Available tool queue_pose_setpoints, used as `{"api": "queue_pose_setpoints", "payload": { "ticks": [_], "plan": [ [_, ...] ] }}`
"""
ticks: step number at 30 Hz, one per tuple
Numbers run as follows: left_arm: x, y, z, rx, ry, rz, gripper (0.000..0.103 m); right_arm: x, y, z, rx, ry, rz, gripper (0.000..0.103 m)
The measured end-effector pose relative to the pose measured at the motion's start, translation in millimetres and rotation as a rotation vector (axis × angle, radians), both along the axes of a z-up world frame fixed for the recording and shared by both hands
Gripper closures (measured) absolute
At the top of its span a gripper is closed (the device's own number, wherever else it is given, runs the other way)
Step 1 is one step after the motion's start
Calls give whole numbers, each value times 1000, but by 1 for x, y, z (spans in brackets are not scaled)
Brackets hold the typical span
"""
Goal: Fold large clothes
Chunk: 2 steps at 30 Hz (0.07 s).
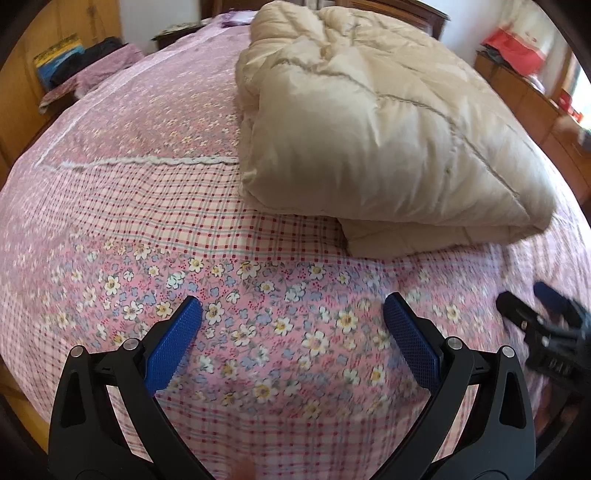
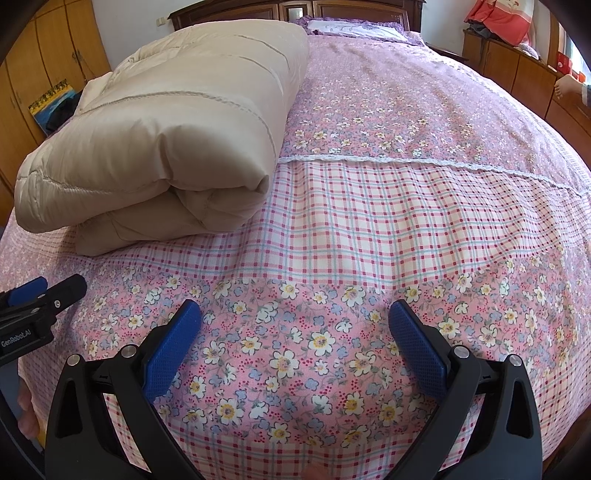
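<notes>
The beige padded coat (image 1: 388,122) is lying folded into a thick bundle on the bed, its layers stacked, so the folding is looking finished, judging by its shape. That is likely why the left gripper (image 1: 291,314) and the right gripper (image 2: 295,314) are both hanging released, fingers spread wide and grasping nothing, near the bundle but apart from it. The pink floral and checked bedspread (image 2: 369,206) is covering the whole mattress, while wooden wardrobes (image 2: 33,74) and a dark headboard (image 2: 295,7) are framing the room
</notes>
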<state>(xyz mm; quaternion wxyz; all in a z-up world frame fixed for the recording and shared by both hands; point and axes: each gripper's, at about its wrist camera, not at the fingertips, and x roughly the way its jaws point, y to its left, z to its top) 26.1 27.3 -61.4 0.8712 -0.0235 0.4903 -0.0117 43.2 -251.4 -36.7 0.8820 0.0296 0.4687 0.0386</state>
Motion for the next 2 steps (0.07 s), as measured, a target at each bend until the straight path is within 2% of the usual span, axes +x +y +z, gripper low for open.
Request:
{"api": "queue_pose_setpoints", "payload": {
  "ticks": [2],
  "plan": [
    [-7, 14, 8, 24, -19, 16, 5, 2, -5, 4, 7, 32, 41, 6]
  ]
}}
